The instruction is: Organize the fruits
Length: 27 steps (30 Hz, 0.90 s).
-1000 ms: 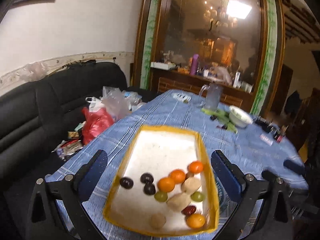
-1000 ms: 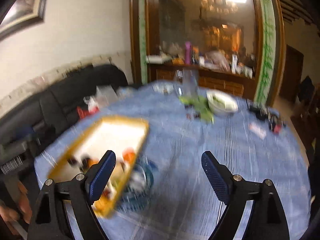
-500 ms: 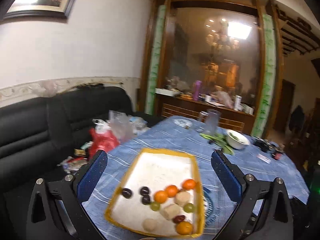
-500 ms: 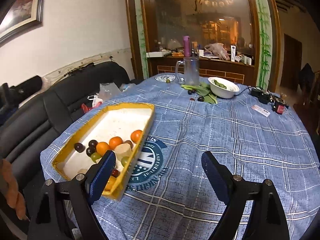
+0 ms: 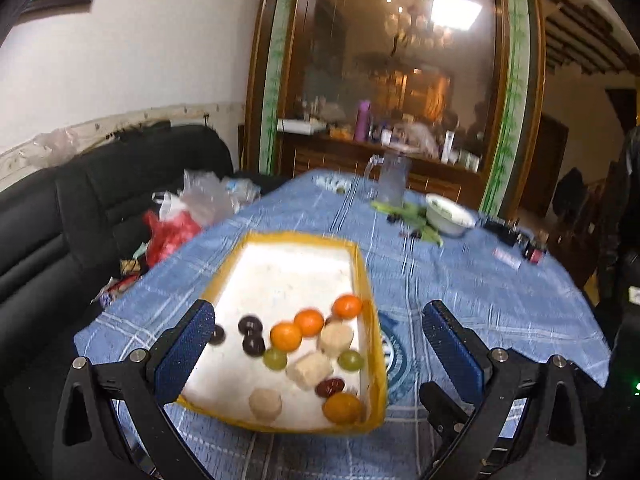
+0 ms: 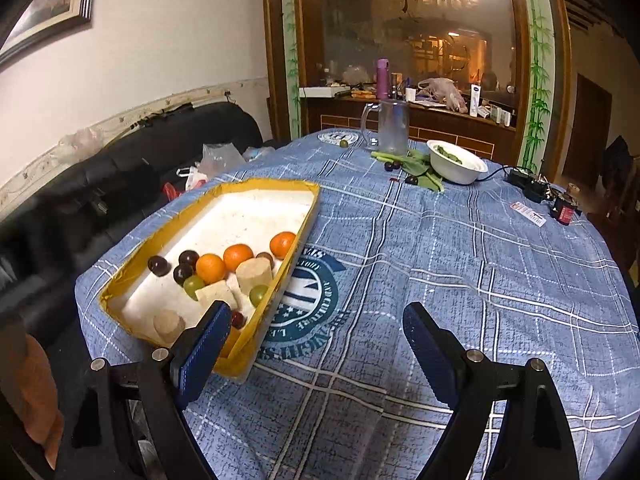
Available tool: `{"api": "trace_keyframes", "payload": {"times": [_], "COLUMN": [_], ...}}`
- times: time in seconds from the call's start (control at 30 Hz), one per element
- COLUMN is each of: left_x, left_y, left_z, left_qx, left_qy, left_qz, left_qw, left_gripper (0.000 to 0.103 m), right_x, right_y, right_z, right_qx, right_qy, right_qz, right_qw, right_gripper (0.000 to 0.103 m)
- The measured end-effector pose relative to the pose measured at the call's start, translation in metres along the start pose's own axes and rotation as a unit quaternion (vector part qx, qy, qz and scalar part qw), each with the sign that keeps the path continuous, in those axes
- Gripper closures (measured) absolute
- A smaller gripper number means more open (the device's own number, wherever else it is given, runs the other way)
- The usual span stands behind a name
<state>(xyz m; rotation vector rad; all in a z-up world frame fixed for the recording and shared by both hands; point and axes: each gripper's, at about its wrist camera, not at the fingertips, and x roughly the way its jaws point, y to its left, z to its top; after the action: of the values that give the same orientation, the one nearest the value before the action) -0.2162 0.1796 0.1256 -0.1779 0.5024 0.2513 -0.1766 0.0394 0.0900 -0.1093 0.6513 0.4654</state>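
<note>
A yellow-rimmed white tray point(image 5: 362, 276) point(image 6: 304, 228) lies on the blue checked tablecloth. In its near end lie several small oranges point(image 5: 285, 336) point(image 6: 211, 268), dark grapes point(image 5: 250, 325) point(image 6: 158, 265), green grapes point(image 5: 275, 359) point(image 6: 193, 285), beige cork-like pieces point(image 5: 336, 337) point(image 6: 254, 274) and a red date point(image 5: 330, 387). My left gripper point(image 5: 318, 354) is open and empty, above the tray's near end. My right gripper point(image 6: 318, 354) is open and empty, over the cloth just right of the tray.
At the far end of the table stand a glass jug point(image 6: 390, 126), a white bowl point(image 6: 456, 166), green leaves with loose dark grapes point(image 6: 392, 165) and small gadgets point(image 6: 560, 208). A black sofa point(image 5: 60, 216) with bags lies left of the table.
The left gripper has dropped lower and closer over the tray's fruit end. The right gripper has moved a little forward beside the tray. Both stay open.
</note>
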Motion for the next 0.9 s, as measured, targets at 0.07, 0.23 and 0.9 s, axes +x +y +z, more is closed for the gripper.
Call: {"api": "trace_keyframes", "payload": {"times": [0.07,0.23,0.9], "left_x": [0.006,0.012,0.033], "left_y": [0.000,0.002,0.000], "left_z": [-0.003,-0.007,-0.015], "left_qx": [0.001,0.000,0.006], "left_qy": [0.017,0.032,0.085], "left_qz": [0.006,0.005,0.007], "left_qw": [0.9998,0.9995,0.9963], "left_gripper": [0.000,0.000,0.000], "right_x": [0.003,0.007,0.018], "right_y": [0.002,0.006,0.008], "right_z": [-0.001,-0.003,-0.003], "right_qx": [-0.002,-0.006,-0.003], "right_qy": [0.006,0.015,0.038], "right_qz": [0.000,-0.003,-0.018], "right_qw": [1.000,1.000,0.999], "right_gripper": [0.012,0.012,0.012]}}
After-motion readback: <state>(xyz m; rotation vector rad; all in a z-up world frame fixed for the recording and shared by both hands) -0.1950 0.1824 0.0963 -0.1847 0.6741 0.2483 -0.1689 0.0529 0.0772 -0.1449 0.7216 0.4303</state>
